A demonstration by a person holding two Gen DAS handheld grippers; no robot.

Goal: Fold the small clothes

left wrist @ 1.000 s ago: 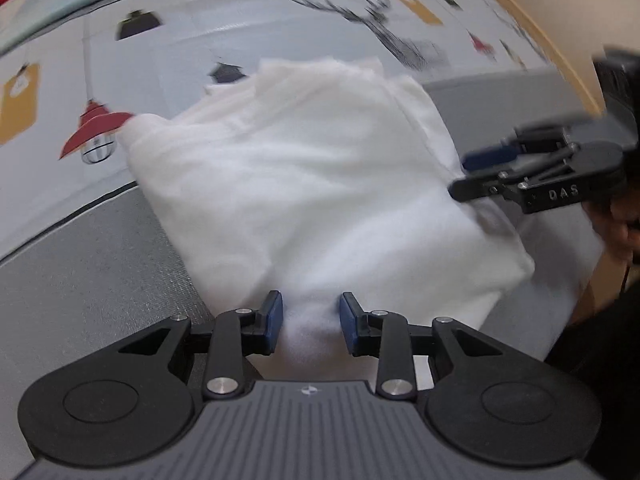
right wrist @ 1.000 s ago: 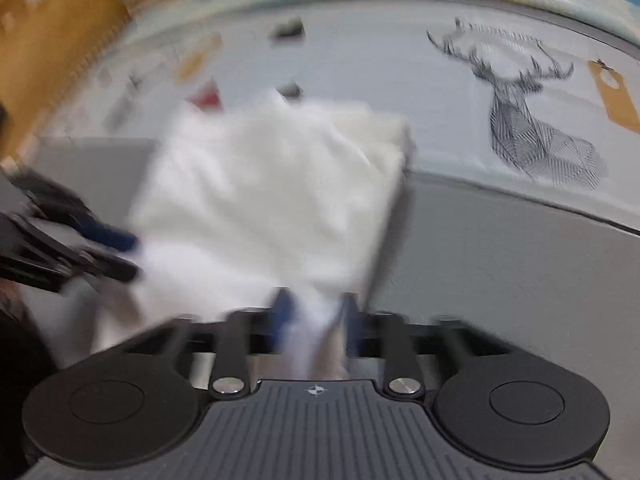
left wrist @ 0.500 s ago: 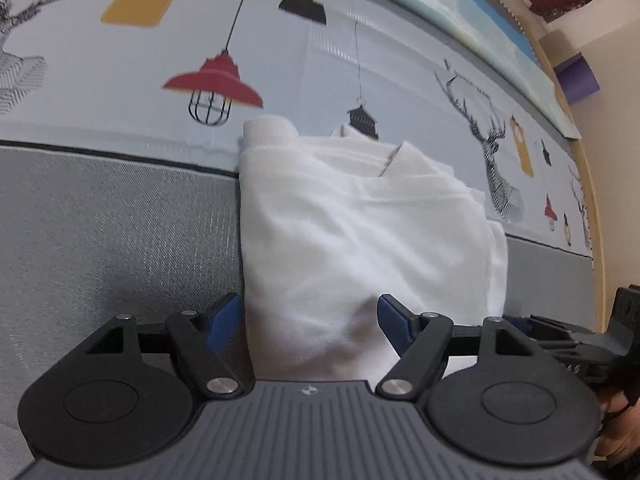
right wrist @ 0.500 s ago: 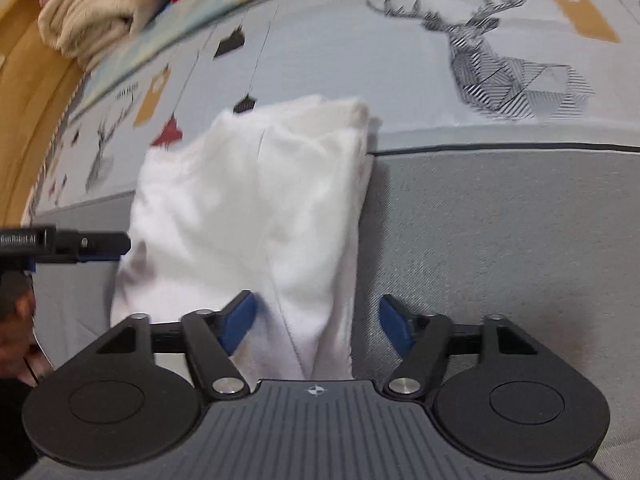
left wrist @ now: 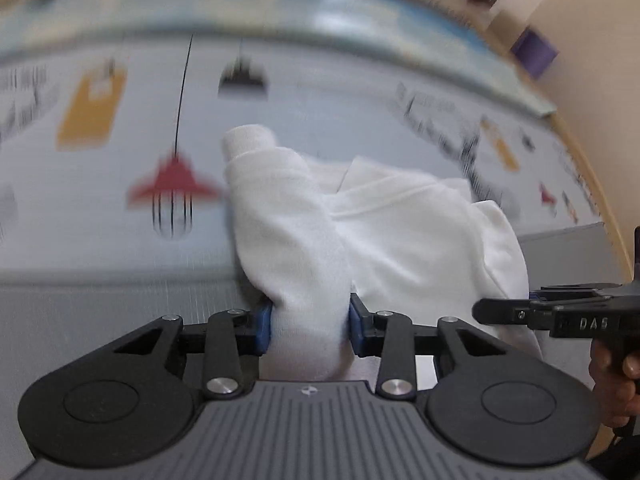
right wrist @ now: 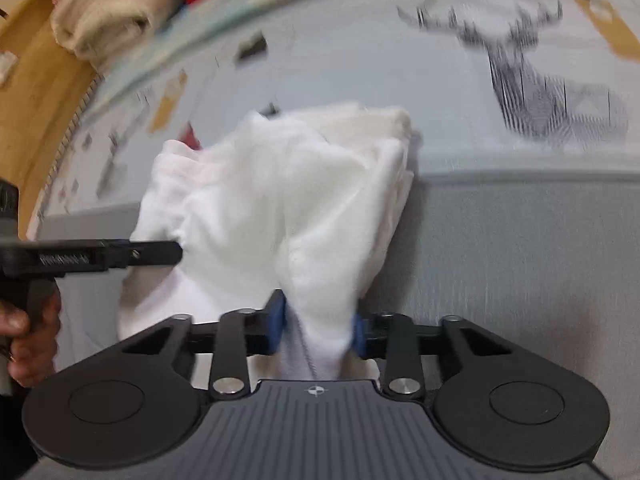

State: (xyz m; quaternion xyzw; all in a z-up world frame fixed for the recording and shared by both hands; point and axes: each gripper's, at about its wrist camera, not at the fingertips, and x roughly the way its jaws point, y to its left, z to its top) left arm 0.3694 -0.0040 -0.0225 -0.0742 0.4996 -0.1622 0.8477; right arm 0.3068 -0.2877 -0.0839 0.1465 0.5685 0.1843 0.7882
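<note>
A small white garment (left wrist: 400, 232) lies partly folded on a printed and grey bed cover. My left gripper (left wrist: 310, 326) is closing, its blue pads pressing a thick bunch of the garment's near left edge. In the right wrist view the same white garment (right wrist: 280, 200) is bunched, and my right gripper (right wrist: 318, 326) is closing with its pads squeezing the near right edge. The right gripper (left wrist: 560, 314) shows at the right of the left wrist view; the left gripper (right wrist: 92, 256) reaches in from the left of the right wrist view.
The bed cover (left wrist: 100, 168) carries lamp, tag and deer prints, with a grey band (right wrist: 520, 260) nearest me. Folded cream and red clothes (right wrist: 104, 12) lie stacked at the far left. A wooden edge (right wrist: 36, 92) borders the bed. A person's hand (right wrist: 28, 336) grips the left tool.
Both grippers opened wide half a second ago and have now closed on bunches of the garment's near edge. The cloth is lifted and gathered more than before.
</note>
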